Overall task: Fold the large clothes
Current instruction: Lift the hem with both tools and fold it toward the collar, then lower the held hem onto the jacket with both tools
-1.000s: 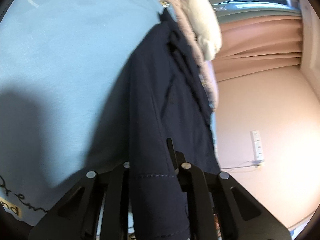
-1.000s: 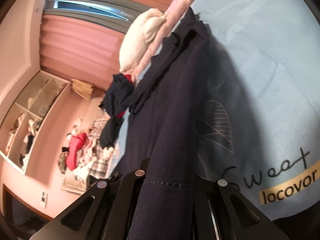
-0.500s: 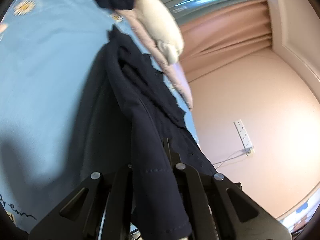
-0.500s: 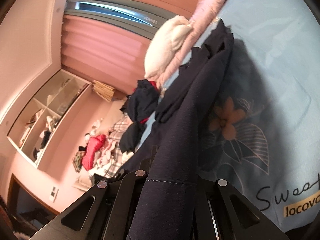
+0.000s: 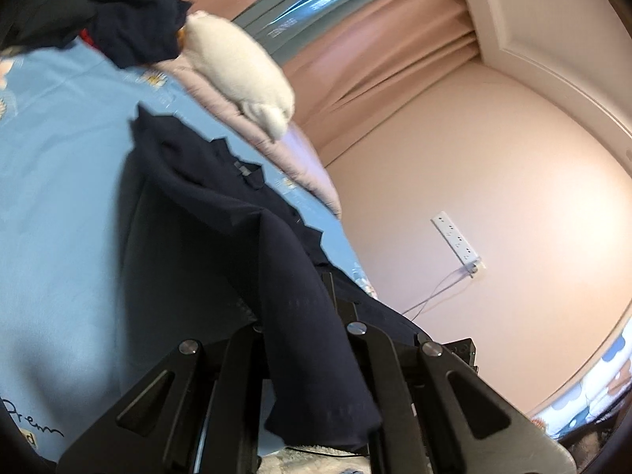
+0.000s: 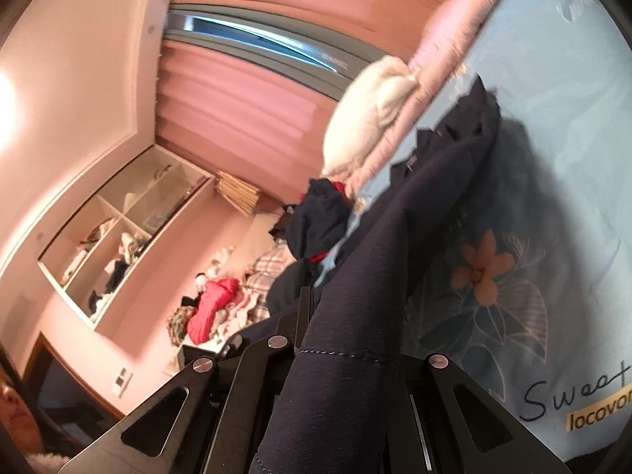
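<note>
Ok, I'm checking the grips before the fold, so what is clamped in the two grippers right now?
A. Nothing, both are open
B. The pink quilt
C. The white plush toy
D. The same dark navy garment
D: the navy garment runs between the shut fingers of the left gripper and of the right gripper; the white plush toy and pink quilt lie apart on the blue bedsheet.
</note>
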`<state>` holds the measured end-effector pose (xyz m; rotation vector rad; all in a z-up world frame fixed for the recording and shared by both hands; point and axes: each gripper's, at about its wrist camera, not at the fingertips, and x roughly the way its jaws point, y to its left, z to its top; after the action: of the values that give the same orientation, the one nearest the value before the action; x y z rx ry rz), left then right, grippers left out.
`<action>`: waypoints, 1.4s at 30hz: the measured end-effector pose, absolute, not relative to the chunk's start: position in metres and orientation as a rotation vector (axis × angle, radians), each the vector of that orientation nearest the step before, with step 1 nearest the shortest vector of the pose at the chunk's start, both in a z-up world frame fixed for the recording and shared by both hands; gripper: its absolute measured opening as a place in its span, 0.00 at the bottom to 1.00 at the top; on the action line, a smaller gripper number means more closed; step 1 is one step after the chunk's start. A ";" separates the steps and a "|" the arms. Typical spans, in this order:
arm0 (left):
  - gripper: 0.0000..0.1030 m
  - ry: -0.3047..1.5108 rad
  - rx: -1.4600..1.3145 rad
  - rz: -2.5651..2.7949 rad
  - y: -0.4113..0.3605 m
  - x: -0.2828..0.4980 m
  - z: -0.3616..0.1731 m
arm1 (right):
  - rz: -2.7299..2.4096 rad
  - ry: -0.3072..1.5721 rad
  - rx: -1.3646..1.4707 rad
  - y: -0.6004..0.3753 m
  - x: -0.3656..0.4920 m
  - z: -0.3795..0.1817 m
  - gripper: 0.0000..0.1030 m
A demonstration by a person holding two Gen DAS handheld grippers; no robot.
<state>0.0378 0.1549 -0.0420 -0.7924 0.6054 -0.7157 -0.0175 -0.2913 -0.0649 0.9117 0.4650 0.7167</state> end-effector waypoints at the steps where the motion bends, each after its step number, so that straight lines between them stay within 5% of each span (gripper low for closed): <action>1: 0.04 0.592 -0.788 -0.727 0.155 0.034 -0.036 | 0.722 0.451 0.903 -0.292 -0.020 -0.061 0.08; 31: 0.08 0.190 -0.719 -1.026 0.180 -0.040 0.058 | 0.977 0.012 0.636 -0.293 -0.076 0.014 0.08; 42: 0.11 0.247 -0.759 -0.969 0.183 -0.022 0.049 | 0.935 0.060 0.675 -0.300 -0.054 0.004 0.09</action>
<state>-0.0225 0.1828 0.0488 -0.7587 0.2468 -0.9686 -0.0539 -0.3004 0.0041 0.6753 0.0603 0.9347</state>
